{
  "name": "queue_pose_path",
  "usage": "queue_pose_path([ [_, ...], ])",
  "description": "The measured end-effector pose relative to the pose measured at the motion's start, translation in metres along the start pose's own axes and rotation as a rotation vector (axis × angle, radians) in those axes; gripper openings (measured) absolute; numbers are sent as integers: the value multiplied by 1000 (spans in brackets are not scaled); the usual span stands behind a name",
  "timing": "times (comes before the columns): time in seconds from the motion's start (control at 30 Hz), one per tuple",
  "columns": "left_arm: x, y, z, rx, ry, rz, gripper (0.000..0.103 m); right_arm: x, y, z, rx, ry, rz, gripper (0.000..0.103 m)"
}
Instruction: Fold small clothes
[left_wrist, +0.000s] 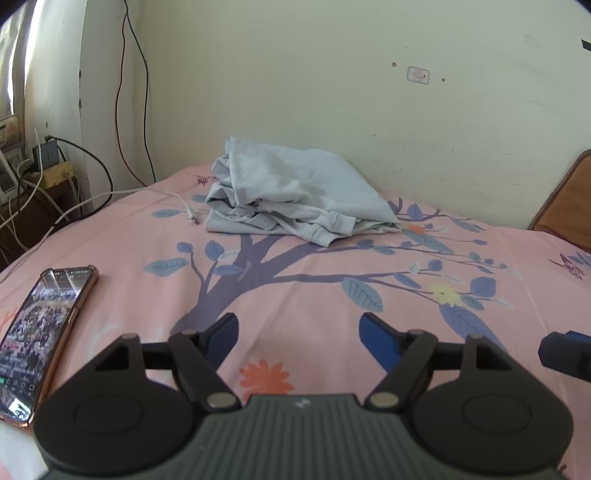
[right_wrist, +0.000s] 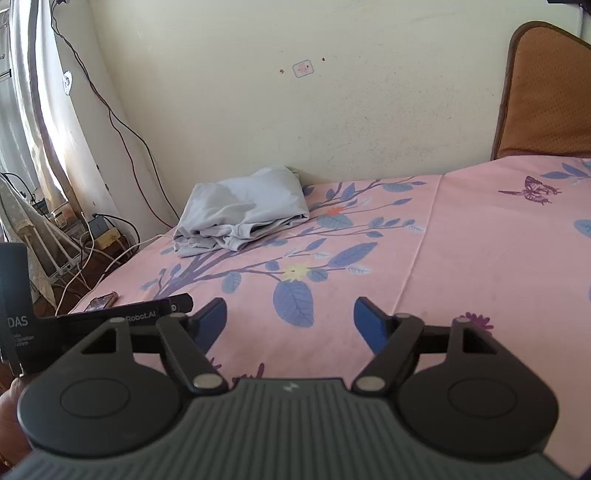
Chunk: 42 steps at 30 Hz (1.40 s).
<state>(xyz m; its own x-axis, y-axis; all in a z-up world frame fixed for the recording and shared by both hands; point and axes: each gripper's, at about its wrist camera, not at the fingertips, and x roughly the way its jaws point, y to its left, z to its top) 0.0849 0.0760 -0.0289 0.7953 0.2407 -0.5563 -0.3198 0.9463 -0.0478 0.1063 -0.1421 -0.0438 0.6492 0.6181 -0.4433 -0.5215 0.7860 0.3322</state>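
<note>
Garment (left_wrist: 295, 192) crumpled, long axis along wall | left tool (left_wrist: 299, 334), right tool (right_wrist: 290, 317) agape

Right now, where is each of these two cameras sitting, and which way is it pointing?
Left wrist view: rides on the left gripper, looking across the pink bed at the crumpled pale blue garment by the wall; its open fingers show, phone at left.
Right wrist view: rides on the right gripper, farther right, facing the same garment; its open fingers and the left gripper's body show.
Shared: bed, garment, phone, wall sticker.
</note>
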Motion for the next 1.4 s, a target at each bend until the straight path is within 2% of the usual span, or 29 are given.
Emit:
queue_pose_path([
  [0.1,-2,-1,0,7,-18,3,84,0,-1,0,10,3,1,82],
  [0.17,-4,-2,-1,12,-34,11,94,0,-2,0,15,6,0,83],
  [0.33,-11,-8,-2,46,-78,25,102,1,-2,0,17,14,2,84],
  [0.73,-15,-4,-3,22,-106,16,103,1,-2,0,29,28,2,86],
  [0.8,-16,-4,-3,16,-109,33,103,1,-3,0,30,27,1,86],
  [1.0,-25,-2,-4,-7,-161,49,103,1,-4,0,40,27,-2,87],
  [1.2,-31,-9,-6,23,-188,103,103,0,-5,0,46,25,-5,87],
  [1.4,-37,-19,-10,79,-224,123,103,0,-6,0,50,25,-7,87],
])
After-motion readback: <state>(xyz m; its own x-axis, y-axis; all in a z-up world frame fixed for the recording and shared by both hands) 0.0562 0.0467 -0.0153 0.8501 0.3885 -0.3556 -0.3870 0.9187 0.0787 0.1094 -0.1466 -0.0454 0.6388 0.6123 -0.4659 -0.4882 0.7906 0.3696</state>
